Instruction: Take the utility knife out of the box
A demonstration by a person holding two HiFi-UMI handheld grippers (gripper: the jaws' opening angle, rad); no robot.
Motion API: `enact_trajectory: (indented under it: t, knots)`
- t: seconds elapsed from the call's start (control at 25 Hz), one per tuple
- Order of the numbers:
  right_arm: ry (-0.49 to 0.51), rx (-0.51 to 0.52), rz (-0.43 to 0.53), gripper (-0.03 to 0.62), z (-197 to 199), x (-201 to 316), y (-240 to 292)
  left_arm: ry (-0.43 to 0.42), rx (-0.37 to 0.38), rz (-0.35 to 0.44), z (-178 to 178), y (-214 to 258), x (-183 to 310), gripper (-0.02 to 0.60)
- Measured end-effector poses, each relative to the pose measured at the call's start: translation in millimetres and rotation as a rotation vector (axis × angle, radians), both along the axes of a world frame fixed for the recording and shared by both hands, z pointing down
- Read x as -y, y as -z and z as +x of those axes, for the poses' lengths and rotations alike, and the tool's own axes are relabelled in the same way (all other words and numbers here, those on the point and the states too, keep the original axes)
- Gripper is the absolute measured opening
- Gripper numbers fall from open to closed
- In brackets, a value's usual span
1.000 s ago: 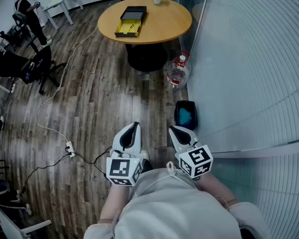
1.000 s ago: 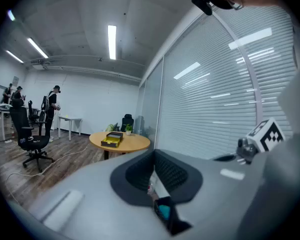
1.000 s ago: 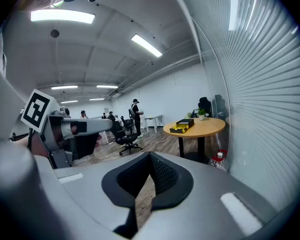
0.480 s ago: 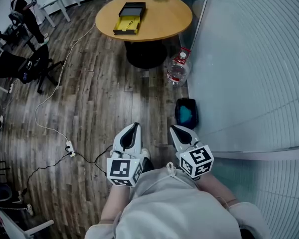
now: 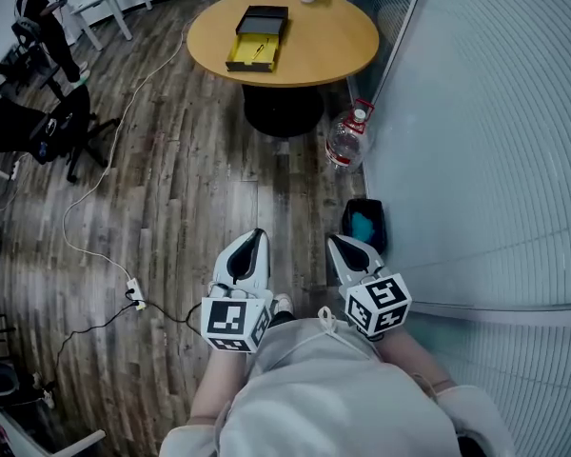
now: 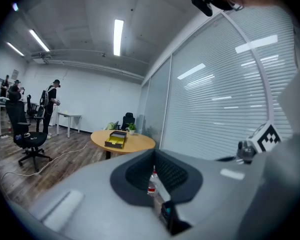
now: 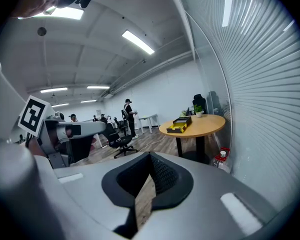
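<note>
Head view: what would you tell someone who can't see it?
A person holds the left gripper and right gripper by their body, jaws together and empty, over a wooden floor. Far ahead, a round table carries an open box with yellow lining, and a water bottle stands beside its base.

Open box on the round desk

The box (image 5: pixel 255 38) lies open and flat on the wooden desk (image 5: pixel 328 41), well apart from the person. It has a black half on the far side and a yellow-lined half on the near side. A slim dark shape in the yellow half may be the utility knife (image 5: pixel 257 51), too small to tell.
</note>
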State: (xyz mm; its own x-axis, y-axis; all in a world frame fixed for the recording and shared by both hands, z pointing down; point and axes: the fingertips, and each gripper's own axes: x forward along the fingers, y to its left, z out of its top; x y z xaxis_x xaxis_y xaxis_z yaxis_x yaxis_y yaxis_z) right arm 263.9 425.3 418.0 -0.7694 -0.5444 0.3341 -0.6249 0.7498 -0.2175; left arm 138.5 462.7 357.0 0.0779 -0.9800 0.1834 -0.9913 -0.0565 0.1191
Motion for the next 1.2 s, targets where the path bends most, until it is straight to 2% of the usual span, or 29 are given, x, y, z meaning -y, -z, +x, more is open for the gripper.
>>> enact_trajectory:
  t: [0.2,0.36,0.76,0.96,1.2]
  knots:
    - [-0.004,0.003,-0.025,-0.002,-55.0,18.4,-4.6,0.023,-0.020,0.006,-64.1,-3.3,15.3,0.006]
    - [0.002,-0.012,-0.029,-0.002,-87.5,38.3,-7.0,0.047,-0.029,0.003,-101.6,-7.5,29.1,0.006]
    - [0.051,-0.019,-0.046,-0.002,-137.7,119.1,-24.0,0.103,-0.020,-0.016,-146.5,-18.8,89.1,0.006]
    - [0.089,-0.008,-0.041,-0.002,-159.5,189.3,-29.6,0.141,-0.010,-0.016,-166.0,-23.2,153.8,0.006]
    - [0.110,0.005,-0.028,-0.002,-168.3,303.9,-18.3,0.156,0.013,-0.022,-171.2,-17.9,264.6,0.006]
